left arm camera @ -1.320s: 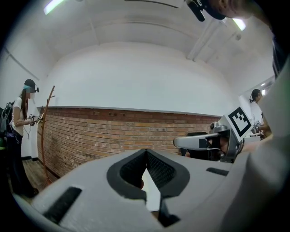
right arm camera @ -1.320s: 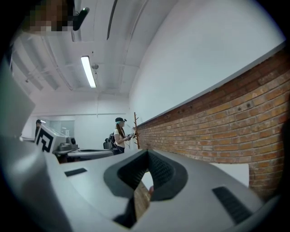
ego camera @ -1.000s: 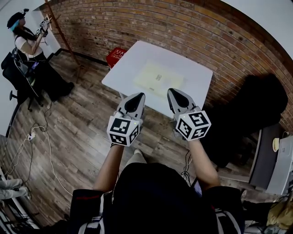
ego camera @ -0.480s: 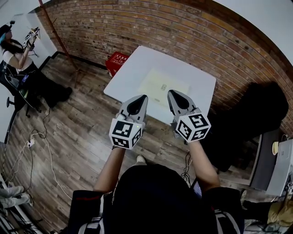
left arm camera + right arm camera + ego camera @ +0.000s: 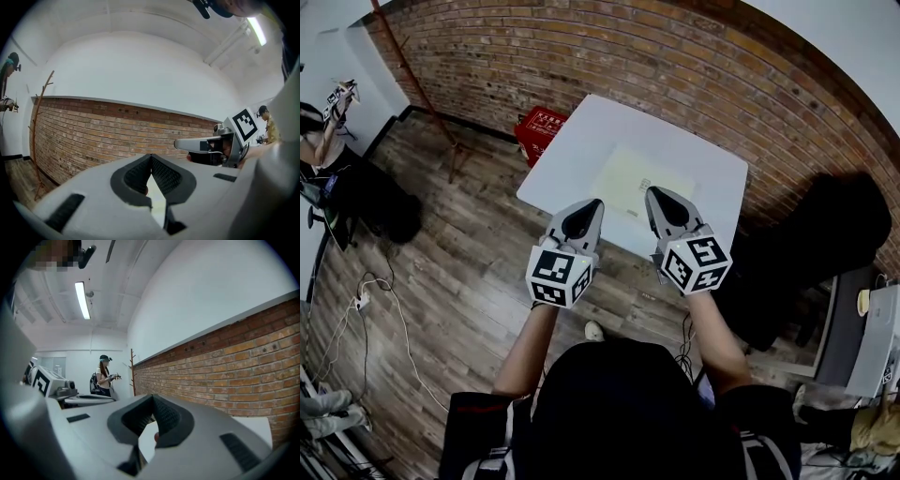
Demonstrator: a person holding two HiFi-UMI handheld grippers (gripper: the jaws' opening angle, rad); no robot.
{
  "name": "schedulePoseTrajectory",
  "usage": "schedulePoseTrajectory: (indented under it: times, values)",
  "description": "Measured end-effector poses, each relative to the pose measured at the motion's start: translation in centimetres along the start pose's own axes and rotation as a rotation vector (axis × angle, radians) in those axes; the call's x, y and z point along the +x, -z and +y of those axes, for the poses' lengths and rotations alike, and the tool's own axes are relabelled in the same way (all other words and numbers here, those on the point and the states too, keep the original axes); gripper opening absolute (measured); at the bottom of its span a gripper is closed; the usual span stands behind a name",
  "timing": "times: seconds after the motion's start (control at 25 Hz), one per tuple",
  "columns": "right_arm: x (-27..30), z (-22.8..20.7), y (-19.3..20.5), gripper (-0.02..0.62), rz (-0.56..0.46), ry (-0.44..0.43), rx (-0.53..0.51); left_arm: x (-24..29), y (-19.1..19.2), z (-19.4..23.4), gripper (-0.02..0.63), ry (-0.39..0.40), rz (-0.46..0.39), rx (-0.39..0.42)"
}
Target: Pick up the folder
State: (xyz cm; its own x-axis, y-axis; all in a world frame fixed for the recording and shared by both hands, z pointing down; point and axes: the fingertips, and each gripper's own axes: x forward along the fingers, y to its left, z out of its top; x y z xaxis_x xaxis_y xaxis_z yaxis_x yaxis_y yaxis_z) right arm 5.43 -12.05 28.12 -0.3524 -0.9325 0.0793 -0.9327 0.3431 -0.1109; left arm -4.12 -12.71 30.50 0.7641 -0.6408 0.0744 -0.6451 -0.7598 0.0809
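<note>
With the left gripper (image 5: 590, 206) and right gripper (image 5: 655, 195) both pressed together and empty, short of the folder (image 5: 624, 178) lying flat on the table (image 5: 581, 131), best to open the jaws and approach its near edge low.

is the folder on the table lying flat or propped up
Flat: in the head view the folder lies flush on the white table, no edge raised.
</note>
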Motion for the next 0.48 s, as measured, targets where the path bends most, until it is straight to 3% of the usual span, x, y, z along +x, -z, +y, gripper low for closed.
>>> schedulePoseTrajectory:
  times: [0.48]
  values:
    - [1.5,1.8,1.9,0.028,0.050,-0.003,-0.014,-1.4,1.6,1.5,0.017,0.006,0.013,-0.033]
